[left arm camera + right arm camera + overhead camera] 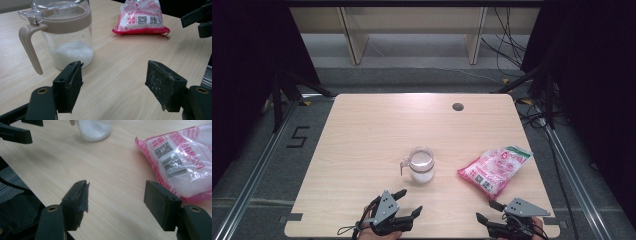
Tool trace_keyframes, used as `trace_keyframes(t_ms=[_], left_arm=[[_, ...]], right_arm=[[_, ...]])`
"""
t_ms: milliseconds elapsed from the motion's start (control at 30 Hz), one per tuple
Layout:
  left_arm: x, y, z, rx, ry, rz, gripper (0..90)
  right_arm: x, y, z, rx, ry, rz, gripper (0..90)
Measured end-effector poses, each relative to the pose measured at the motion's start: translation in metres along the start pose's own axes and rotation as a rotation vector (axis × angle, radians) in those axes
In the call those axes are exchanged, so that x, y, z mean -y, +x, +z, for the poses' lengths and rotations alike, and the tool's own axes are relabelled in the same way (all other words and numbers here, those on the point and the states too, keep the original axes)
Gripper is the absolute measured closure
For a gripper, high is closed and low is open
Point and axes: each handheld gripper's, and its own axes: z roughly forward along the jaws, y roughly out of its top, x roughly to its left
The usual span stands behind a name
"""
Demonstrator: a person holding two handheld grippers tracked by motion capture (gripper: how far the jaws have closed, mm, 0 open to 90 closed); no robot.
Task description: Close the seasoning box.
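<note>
Both grippers are held with jaws spread, nothing between them. The left gripper (408, 203) should be aligned with the lidded jar (421, 165) at table centre, the right gripper (490, 212) with the pink bag (495, 168) to the right (crinkly, likely slippery). The barcode and QR code are legible in the gripper views.

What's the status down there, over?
Left gripper open, right gripper open, both empty. Jar of white powder upright, pink bag beside it. Nothing in the way.
</note>
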Motion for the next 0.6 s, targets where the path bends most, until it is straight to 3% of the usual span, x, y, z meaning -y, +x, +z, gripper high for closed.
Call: trace_keyframes(t_ms=[33, 67, 100, 167, 233, 300, 333, 367, 400, 467, 533, 600], left_arm=[[0.001, 0.0, 0.0014, 0.001, -0.011, -0.002, 28.4], [0.0012, 0.0003, 0.0007, -0.003, 0.006, 0.006, 28.3], [0.0016, 0.0001, 0.001, -0.004, 0.011, 0.006, 28.1], [0.0026, -0.0006, 0.0026, 0.008, 0.001, -0.007, 28.1], [0.0025, -0.0001, 0.0019, 0.005, 0.008, 0.002, 27.9], [0.0022, -0.0003, 0.0015, -0.001, 0.01, 0.0, 27.9], [0.0022, -0.0003, 0.0013, -0.002, 0.009, -0.003, 27.8], [0.0023, 0.0, 0.0011, -0.004, 0.011, -0.002, 27.8], [0.0024, 0.0007, 0.001, -0.005, 0.014, 0.004, 27.7], [0.0031, 0.0013, 0.0016, -0.007, 0.004, -0.002, 27.4], [0.0036, 0.0016, 0.0019, -0.001, 0.002, -0.013, 27.0], [0.0047, 0.0029, 0.001, -0.002, 0.018, -0.007, 26.7]], right_arm=[[0.0014, 0.0049, -0.0006, -0.004, 0.015, 0.032, 35.8], [0.0017, 0.0028, 0.0004, -0.009, 0.016, -0.012, 35.7], [0.0026, 0.0052, -0.0009, 0.002, 0.032, 0.002, 35.7], [0.0038, 0.0058, -0.0007, -0.006, 0.028, -0.017, 35.6], [0.0047, 0.0089, -0.0017, 0.0, 0.041, 0.011, 35.4], [0.0051, 0.006, -0.003, -0.01, 0.033, -0.004, 35.4], [0.0059, 0.0076, -0.0029, -0.014, 0.029, 0.019, 35.3], [0.0059, 0.005, -0.0027, -0.017, 0.024, 0.001, 35.3], [0.0065, 0.0075, -0.0035, -0.012, 0.033, 0.033, 35.3], [0.0068, 0.0073, -0.0035, -0.022, 0.032, 0.042, 35.2], [0.0072, 0.0051, -0.0026, -0.012, 0.022, 0.014, 35.1], [0.0072, 0.0073, -0.0033, -0.015, 0.048, 0.026, 35.1]])
